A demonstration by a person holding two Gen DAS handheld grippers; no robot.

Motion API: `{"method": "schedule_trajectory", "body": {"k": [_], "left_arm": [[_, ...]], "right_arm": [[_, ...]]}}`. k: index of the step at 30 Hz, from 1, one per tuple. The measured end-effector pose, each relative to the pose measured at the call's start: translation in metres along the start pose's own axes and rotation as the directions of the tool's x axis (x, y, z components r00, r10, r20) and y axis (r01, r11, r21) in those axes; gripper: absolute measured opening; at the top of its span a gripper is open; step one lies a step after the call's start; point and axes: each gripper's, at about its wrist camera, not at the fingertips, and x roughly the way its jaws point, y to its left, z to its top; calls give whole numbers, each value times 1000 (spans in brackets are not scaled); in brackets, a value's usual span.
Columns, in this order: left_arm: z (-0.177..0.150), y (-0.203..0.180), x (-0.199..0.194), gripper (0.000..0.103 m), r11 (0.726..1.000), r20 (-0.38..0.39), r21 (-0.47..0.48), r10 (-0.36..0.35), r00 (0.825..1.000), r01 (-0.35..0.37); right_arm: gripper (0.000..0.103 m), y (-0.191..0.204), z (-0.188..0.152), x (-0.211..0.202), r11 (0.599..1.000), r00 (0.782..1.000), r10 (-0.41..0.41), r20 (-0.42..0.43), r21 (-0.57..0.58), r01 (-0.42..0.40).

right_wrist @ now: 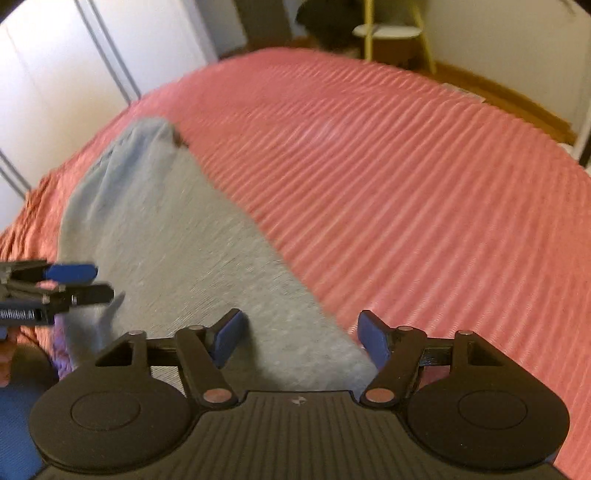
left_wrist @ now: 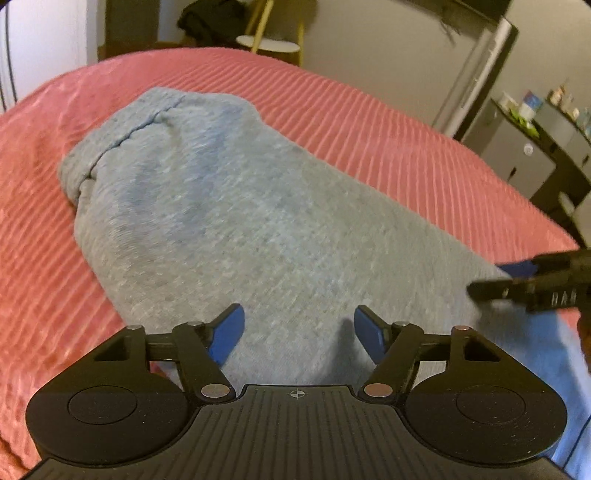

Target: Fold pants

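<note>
Light grey-blue pants (left_wrist: pixel 221 206) lie folded lengthwise into a long strip on a coral ribbed bedspread (left_wrist: pixel 369 129). The seamed end points away from me. My left gripper (left_wrist: pixel 299 332) hovers over the near part of the cloth, its blue pads (left_wrist: pixel 229 332) wide apart with nothing pinched. My right gripper (left_wrist: pixel 495 278) shows at the right edge, beside the pants' right border. In the right wrist view the pants (right_wrist: pixel 166 240) run up the left side, and my right gripper (right_wrist: pixel 299 336) stands open astride their near right edge. My left gripper (right_wrist: pixel 103 282) shows at the far left.
The bedspread (right_wrist: pixel 406 184) stretches bare to the right of the pants. A stool with a white round top and yellow legs (right_wrist: pixel 386 31) stands beyond the bed. White wardrobe doors (right_wrist: pixel 55 74) lie on the left, and a dark cabinet with small items (left_wrist: pixel 535 140) on the right.
</note>
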Motion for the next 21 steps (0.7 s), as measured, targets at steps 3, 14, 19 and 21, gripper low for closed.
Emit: {"method": "schedule_trajectory", "body": {"k": [3, 14, 19, 21], "left_arm": [[3, 7, 1, 73, 998, 5, -55, -15, 1000, 15], [10, 8, -11, 77, 977, 91, -119, -165, 982, 175], [21, -15, 2, 83, 945, 38, -105, -306, 951, 309], [25, -25, 16, 83, 938, -11, -109, -333, 943, 330]], "right_arm": [[25, 26, 1, -2, 992, 999, -31, -7, -125, 30], [7, 98, -49, -37, 926, 970, -186, 156, -302, 226], [0, 117, -80, -32, 918, 977, -159, 139, -345, 198], [0, 117, -91, -22, 924, 983, -150, 102, -339, 177]]}}
